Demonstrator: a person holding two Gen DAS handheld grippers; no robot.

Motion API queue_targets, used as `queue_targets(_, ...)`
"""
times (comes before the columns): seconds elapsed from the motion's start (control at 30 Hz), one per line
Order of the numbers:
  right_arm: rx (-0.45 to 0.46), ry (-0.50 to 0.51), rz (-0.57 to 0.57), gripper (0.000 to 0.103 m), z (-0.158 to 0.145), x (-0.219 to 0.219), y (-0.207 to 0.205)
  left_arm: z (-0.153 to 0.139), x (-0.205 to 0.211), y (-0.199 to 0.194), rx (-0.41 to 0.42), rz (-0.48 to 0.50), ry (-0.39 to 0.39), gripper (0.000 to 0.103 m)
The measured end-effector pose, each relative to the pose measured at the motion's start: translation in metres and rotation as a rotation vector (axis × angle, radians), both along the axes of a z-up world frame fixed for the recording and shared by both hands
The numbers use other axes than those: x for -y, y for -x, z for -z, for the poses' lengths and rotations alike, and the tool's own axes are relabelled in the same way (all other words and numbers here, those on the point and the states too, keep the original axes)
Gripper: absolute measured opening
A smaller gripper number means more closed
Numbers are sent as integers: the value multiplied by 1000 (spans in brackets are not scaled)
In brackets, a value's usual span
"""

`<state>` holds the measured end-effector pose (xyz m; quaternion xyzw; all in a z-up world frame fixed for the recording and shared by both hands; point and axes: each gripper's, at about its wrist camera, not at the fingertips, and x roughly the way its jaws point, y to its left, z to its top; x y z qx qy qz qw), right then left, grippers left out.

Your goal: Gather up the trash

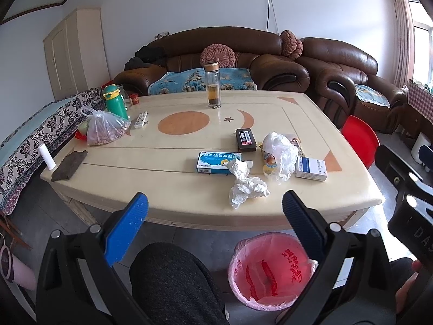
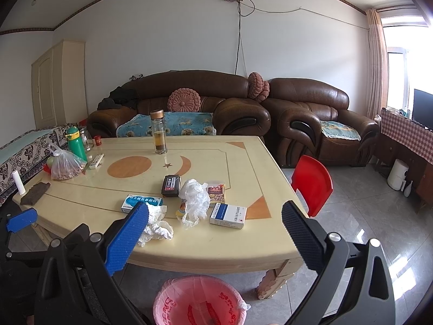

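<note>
Bin (image 1: 270, 270) with pink liner holds scraps under table (image 1: 167, 184); left gripper (image 1: 215, 210) and right gripper (image 2: 215, 218) gape wide, empty.

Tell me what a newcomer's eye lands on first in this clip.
Probably the crumpled tissue near the table's front edge, with a white plastic bag just behind it among the boxes. Next, the pink-lined bin on the floor below. Both grippers, left and right, are open and empty.
</note>
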<state>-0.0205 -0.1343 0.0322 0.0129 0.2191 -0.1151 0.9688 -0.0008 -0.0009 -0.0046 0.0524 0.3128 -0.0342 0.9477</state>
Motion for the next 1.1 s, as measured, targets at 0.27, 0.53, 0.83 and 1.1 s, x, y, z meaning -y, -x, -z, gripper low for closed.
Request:
queue_targets(0.27,0,-2,-1,97,0,0,0,-2,-2,-1,-3,1,4,97)
queue_targets(0.53,0,-2,-1,97,0,0,-1,-3,-1,-2,-8,3,5,97)
queue_targets(0.83,-5,-53,-26,97,5,17,-7,14,-23,-25,-76,-35,93,97)
queue_targets(1.1,-105,-55,-36,97,43,33,-40,57,-25,-65,-231,-27,103,97)
